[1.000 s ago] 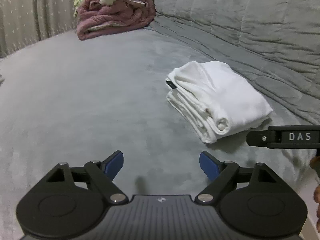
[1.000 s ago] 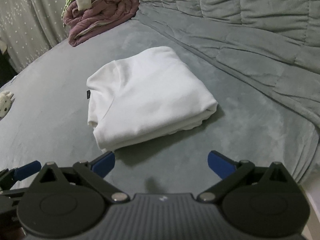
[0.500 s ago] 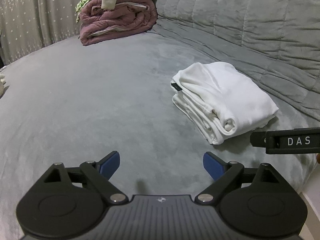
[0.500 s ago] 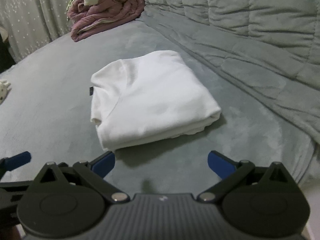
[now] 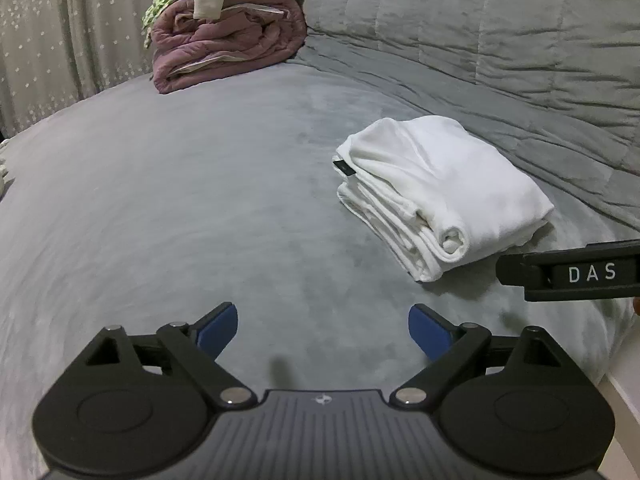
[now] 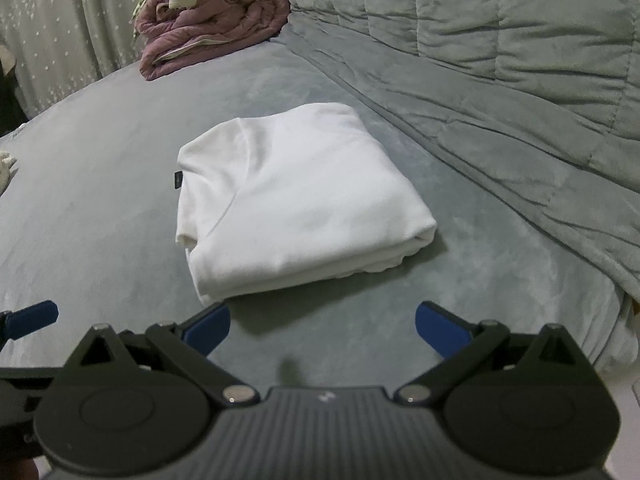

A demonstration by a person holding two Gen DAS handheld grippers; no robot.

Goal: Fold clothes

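Compared with a second ago, the left gripper is spread a bit wider: its jaws have just been opening, with nothing caught between the blue fingers. The folded white garment is found in the same spot, and the view is barely shifted.

Everything is laid out on a bed covered in a grey plush sheet, with a quilted grey comforter bunched along the right. A rolled mauve blanket is stacked at the far end, in front of a star-dotted curtain.

The right gripper is also released, fingers wide and empty. The garment is seen just ahead of them, close to the left fingertip but not touched. From the left gripper it's placed ahead and off to the right, clearly apart.
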